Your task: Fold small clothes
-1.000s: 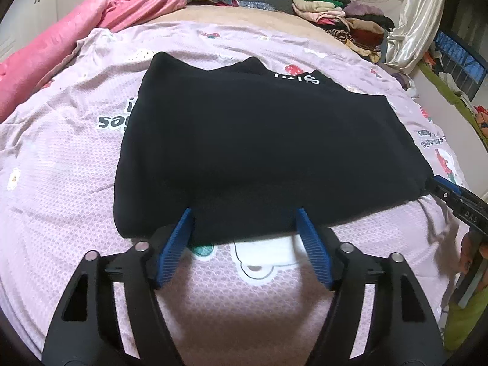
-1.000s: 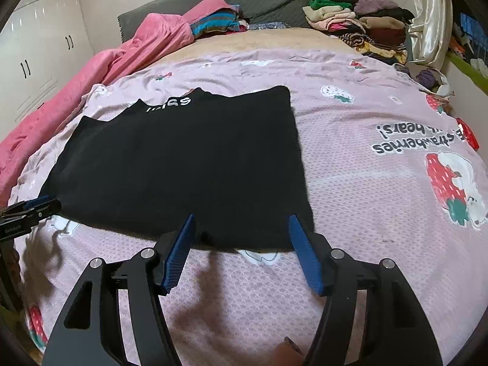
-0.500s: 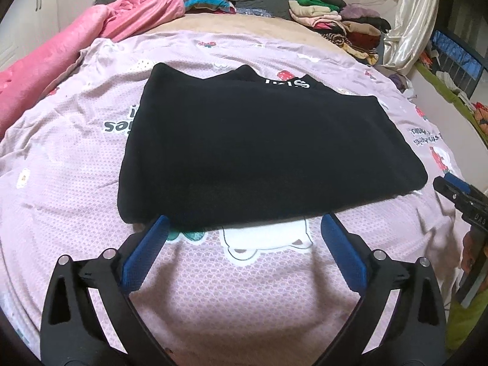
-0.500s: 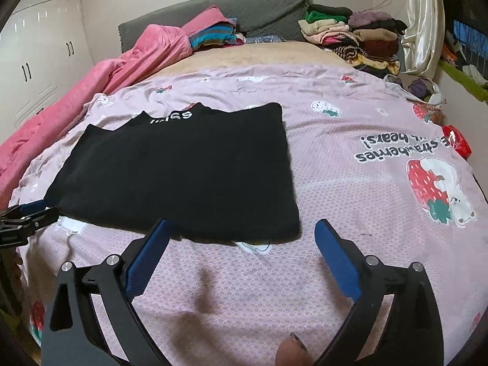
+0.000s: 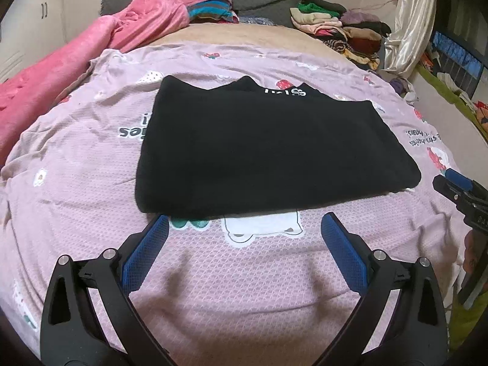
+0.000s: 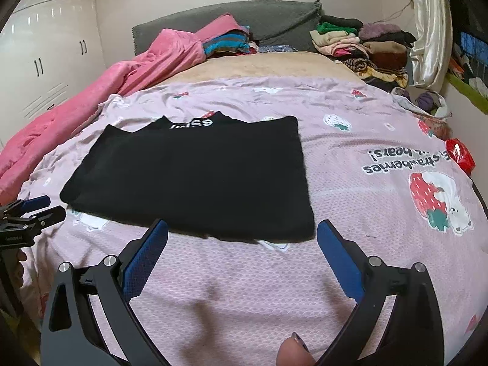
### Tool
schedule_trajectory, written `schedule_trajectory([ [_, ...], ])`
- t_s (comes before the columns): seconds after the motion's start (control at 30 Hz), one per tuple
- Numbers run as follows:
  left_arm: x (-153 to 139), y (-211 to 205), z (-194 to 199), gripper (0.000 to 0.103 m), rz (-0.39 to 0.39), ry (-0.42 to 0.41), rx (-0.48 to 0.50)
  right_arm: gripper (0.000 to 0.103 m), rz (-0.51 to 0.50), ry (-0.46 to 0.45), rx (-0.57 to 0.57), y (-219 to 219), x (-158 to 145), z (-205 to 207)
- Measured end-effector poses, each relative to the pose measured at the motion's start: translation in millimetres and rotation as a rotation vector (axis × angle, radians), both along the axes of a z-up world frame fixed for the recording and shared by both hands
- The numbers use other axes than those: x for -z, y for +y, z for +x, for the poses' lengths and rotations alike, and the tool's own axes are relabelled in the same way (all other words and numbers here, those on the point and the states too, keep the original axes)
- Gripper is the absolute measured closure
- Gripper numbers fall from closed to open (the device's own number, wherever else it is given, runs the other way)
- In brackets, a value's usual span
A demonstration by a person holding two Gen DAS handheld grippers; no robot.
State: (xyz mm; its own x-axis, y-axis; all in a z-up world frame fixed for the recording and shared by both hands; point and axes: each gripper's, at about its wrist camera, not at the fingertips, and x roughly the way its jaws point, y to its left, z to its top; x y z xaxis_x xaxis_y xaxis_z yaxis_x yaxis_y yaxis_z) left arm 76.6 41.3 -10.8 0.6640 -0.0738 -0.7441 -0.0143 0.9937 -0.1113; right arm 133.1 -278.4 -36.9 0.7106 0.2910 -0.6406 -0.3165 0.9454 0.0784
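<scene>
Folded black knit garment with white lettering at its collar edge, lying flat on a pink bedsheet printed with strawberries, white bears and dark text. The garment forms a rough rectangle, its collar edge toward the far side of the bed and its near folded edge toward both cameras. Left gripper, with black arms and blue ribbed pads, hangs above bare sheet just short of the near edge; its jaws stand spread wide and nothing lies between them. Right gripper, of the same build, is likewise released, its jaws parted wide over the sheet just short of the garment's near right corner and empty. In the left wrist view the tip of the right gripper appears at the right margin, near the garment's right corner but apart from it; in the right wrist view the left gripper's tip appears at the left margin, just beside the garment's left corner. A fingertip of the person shows at the lower edge of the right wrist view. Beyond the sheet lie a rumpled pink plush blanket, a grey headboard cushion and a stack of folded clothes of mixed colours. White wardrobe doors stand at the far left.
</scene>
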Motion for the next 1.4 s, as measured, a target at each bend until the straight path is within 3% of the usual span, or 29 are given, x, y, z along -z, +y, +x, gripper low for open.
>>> schedule_trajectory([
  [0.7, -15, 46, -19, 0.01, 0.011, -0.045, -0.139, 0.005, -0.051, -0.028, -0.179, 80, -12, -15],
  [1.4, -15, 108, -12, 0.01, 0.014, -0.032, -0.255, 0.005, -0.152, -0.042, -0.359, 183, 0, -14],
])
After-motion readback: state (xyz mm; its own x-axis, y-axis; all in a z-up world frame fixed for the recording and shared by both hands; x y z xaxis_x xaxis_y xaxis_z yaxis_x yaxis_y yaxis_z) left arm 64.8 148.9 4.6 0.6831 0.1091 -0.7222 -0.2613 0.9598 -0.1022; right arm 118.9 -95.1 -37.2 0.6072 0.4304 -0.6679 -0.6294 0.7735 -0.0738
